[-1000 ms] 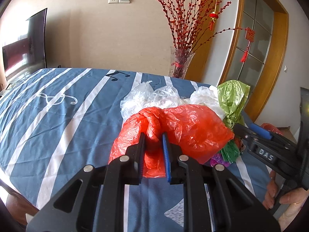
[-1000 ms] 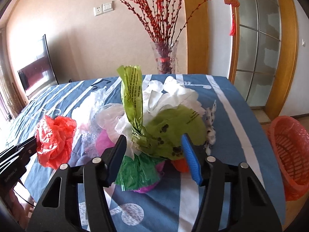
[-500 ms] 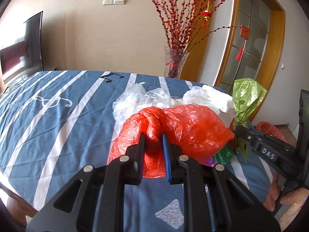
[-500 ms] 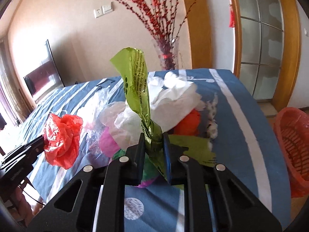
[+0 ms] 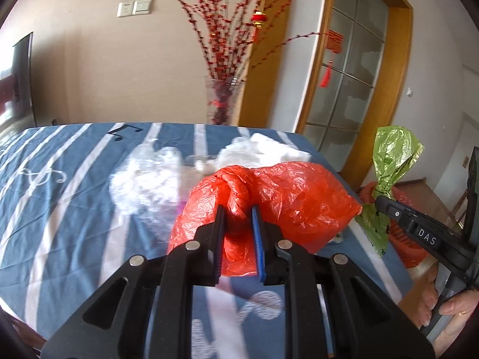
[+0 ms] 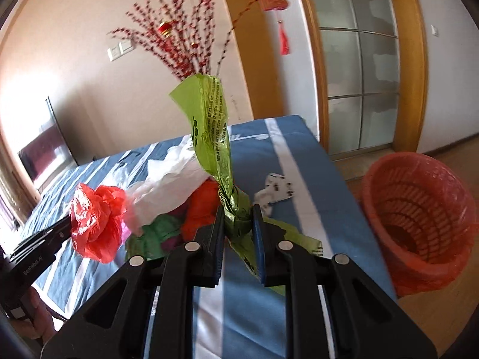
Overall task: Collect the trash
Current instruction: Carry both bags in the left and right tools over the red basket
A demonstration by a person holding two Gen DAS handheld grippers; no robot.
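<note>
pinching a red bag [image 5: 269, 197], the left hand-held gripper [image 5: 238, 233] hangs above the table [image 5: 74, 197]

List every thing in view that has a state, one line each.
left gripper: jaws shut on the red bag's knot
red bag: knotted, held
right gripper: jaws just closed, clamped on the green bag's twisted neck
green bag: twisted, held upright
red basket: on the floor beside the table, lined, tilted, no trash visible inside
white bags: crumpled, loose on the table

Television [image 5: 22, 74] cut by left edge, white scrap [image 6: 277, 190] perhaps paper
</note>
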